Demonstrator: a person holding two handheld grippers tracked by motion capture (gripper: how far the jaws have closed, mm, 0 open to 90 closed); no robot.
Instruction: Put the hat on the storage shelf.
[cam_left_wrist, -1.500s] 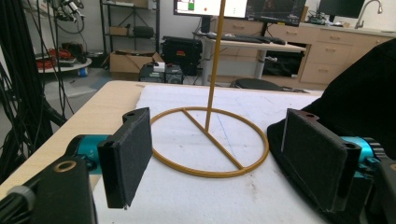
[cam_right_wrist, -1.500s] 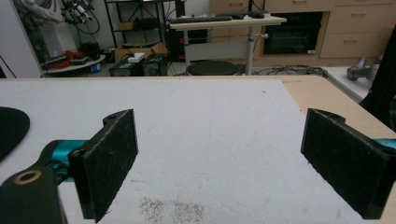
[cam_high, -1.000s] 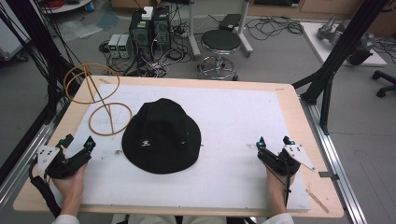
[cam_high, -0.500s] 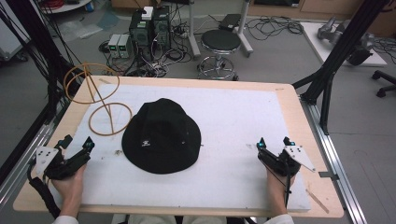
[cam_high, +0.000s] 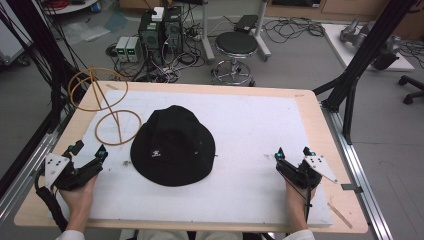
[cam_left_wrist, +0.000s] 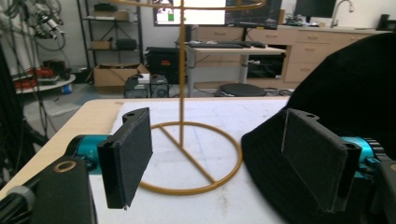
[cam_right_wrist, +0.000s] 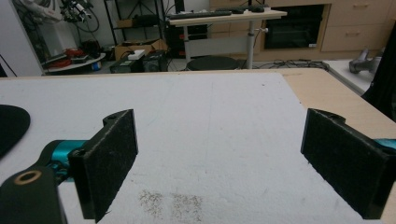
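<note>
Nothing has moved since the earlier frame. Mid-counter lies the black hat (cam_high: 173, 146), soft, light and floppy; its brim edge looks best to pinch. Beside it stands the wire stand (cam_high: 106, 107). Left tool (cam_high: 89, 151) and right tool (cam_high: 293, 152) rest released, wide apart.

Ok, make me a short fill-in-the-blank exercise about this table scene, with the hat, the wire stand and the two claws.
1. The black hat lies on the white mat with its crown facing ____.
2. The gold wire stand sits nearer the ____ claw.
3. Both the left claw and the right claw have their jaws ____.
4. The wire stand's base is shaped like a ____.

Missing words: up; left; open; ring
</note>
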